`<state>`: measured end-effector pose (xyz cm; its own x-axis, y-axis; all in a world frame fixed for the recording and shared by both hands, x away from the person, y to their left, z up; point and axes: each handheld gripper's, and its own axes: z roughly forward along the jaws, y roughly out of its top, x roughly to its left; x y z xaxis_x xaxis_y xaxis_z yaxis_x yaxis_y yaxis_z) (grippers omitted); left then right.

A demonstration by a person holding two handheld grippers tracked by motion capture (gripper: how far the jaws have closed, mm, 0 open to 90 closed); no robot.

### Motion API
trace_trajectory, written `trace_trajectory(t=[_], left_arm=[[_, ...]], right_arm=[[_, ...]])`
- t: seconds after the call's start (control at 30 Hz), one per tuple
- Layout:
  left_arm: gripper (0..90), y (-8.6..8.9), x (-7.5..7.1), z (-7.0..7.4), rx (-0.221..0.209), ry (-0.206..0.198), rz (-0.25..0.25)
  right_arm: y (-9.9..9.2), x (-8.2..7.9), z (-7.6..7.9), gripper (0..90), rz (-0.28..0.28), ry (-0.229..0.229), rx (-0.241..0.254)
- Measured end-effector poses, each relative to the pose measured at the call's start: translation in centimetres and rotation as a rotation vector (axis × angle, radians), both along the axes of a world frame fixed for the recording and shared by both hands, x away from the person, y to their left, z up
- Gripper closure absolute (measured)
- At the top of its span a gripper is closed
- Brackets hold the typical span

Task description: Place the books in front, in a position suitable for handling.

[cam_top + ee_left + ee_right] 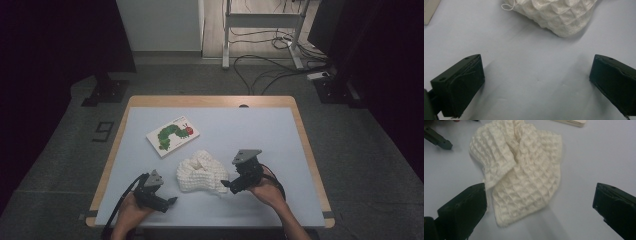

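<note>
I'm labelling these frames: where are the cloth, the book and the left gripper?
cloth point(201, 171): high view, middle of the crumpled heap.
book point(172, 135): high view, on the cover's caterpillar.
left gripper point(172, 201): high view, between its open fingertips.

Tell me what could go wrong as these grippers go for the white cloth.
The waffle-knit cloth lies crumpled with overlapping folds, so the open right hand-held gripper may pinch several layers together. A loose thread loop at its edge could snag a jaw. Dragging the cloth might nudge the caterpillar book nearby.
</note>
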<state>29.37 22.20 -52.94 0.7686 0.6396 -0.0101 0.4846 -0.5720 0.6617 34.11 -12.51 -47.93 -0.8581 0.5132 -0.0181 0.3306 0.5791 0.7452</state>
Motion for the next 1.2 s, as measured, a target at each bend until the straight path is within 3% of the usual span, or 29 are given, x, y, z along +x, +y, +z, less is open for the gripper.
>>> trace_trajectory(t=[0.5,0.97,1.2], left_arm=[[0.0,0.0,0.0,0.0,0.0,-0.001,0.001],[0.0,0.0,0.0,0.0,-0.001,-0.001,0.001],[0.0,0.0,0.0,0.0,-0.002,-0.001,0.002]], right_arm=[[4.3,1.2,-0.1,0.0,0.066,0.014,-0.005],[7.7,2.5,-0.6,1.1,0.117,0.004,-0.042],[9.7,3.2,-1.3,1.3,0.14,0.024,-0.064]])
